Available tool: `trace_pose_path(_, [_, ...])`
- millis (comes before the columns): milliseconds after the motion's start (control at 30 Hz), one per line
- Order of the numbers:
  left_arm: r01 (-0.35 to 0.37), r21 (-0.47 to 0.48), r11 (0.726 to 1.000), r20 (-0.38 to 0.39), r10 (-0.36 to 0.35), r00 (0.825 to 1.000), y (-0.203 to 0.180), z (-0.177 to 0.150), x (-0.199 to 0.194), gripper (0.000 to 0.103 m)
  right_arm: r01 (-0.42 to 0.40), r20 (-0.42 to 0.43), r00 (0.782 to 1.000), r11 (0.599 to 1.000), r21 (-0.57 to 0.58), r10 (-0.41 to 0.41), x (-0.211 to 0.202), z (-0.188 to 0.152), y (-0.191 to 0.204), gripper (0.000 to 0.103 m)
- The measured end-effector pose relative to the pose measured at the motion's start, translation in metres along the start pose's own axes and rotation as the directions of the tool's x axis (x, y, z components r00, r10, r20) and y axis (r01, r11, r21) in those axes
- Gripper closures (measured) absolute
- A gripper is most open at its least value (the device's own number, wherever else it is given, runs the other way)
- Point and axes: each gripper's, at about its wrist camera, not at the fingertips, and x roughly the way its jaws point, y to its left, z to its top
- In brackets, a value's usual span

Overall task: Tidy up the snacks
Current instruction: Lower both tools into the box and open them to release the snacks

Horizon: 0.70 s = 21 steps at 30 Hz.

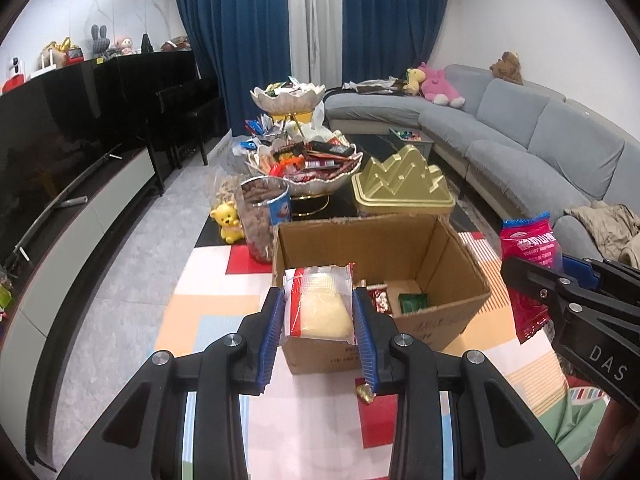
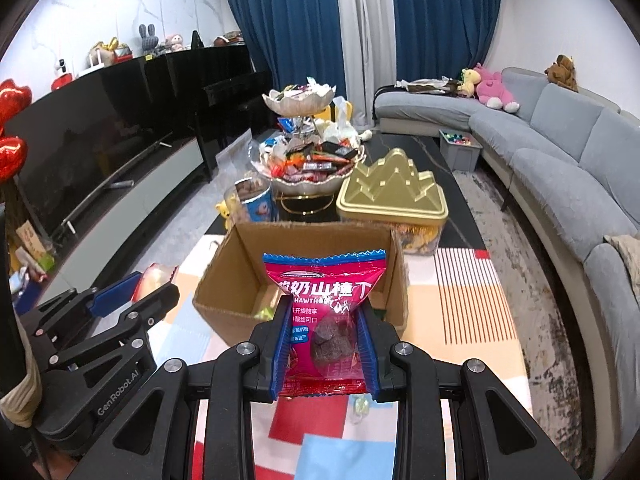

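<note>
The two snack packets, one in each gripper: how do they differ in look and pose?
The left gripper holds a clear packet with red trim showing a pale yellow snack; the right gripper holds a pink packet with a blue top edge, printed text and dark pieces. The pink one stands taller above its fingers. Both are clamped upright before the open cardboard box.

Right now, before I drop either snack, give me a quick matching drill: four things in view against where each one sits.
Things:
1. pink hawthorn packet
2. clear packet with the pale yellow snack
3. green sachet
4. gold mountain-shaped lid

Places:
A. on the floor of the cardboard box
B. between the right gripper fingers
C. on the tin behind the box
D. between the left gripper fingers

Pairs: 1-B, 2-D, 3-A, 4-C
</note>
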Motion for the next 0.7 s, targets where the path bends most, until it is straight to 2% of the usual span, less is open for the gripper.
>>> trace_pose_path(267, [0.001, -0.011, 1.000, 0.008, -0.001, 1.000, 0.001, 0.018, 0.013, 0.068, 0.008, 0.011, 1.000, 1.000, -0.005, -0.008, 0.013, 0.018, -0.002, 0.072])
trace_pose_path(700, [-0.004, -0.024, 1.000, -0.022, 0.004, 1.000, 0.002, 0.026, 0.046, 0.068, 0.017, -0.014, 1.000, 1.000, -0.004, -0.017, 0.042, 0.025, -0.006, 0.072])
